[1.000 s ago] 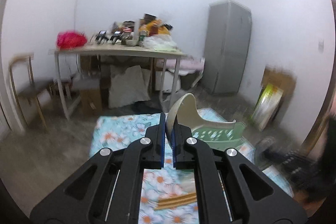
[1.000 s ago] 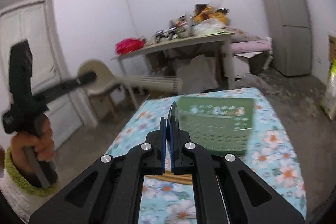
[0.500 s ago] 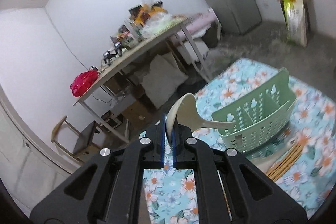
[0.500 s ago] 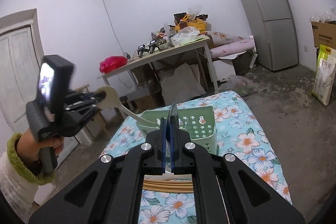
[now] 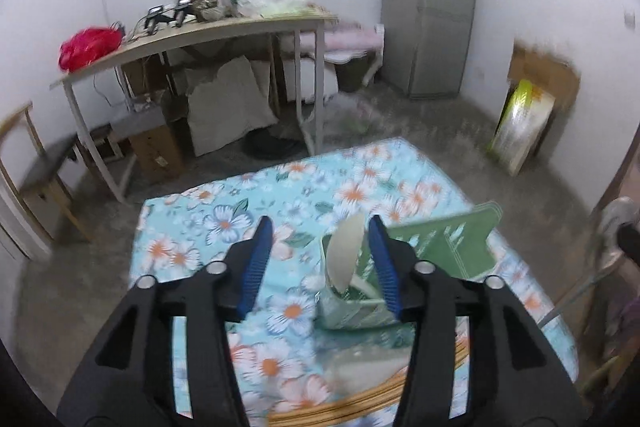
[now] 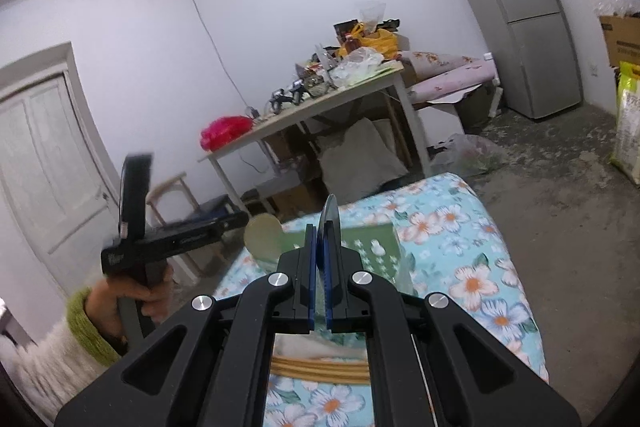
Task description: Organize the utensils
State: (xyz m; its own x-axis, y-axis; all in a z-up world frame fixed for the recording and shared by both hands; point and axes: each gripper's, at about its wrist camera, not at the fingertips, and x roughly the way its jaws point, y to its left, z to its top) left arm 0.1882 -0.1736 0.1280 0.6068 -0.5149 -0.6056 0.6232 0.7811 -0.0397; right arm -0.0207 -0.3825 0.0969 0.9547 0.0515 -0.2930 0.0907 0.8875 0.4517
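the left gripper (image 5: 318, 259) is hanging with jaws apart over the cream plastic spoon (image 5: 345, 251) standing bowl-up in the green perforated plastic basket (image 5: 444, 251); the right gripper (image 6: 319, 267) is pinching a thin dark blade-like utensil (image 6: 331, 217) edge-on, just behind the basket.

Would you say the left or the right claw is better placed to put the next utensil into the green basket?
Right, probably. The right claw is shut on a utensil above the green basket; the left claw is open and empty, its beige spoon standing in the basket.
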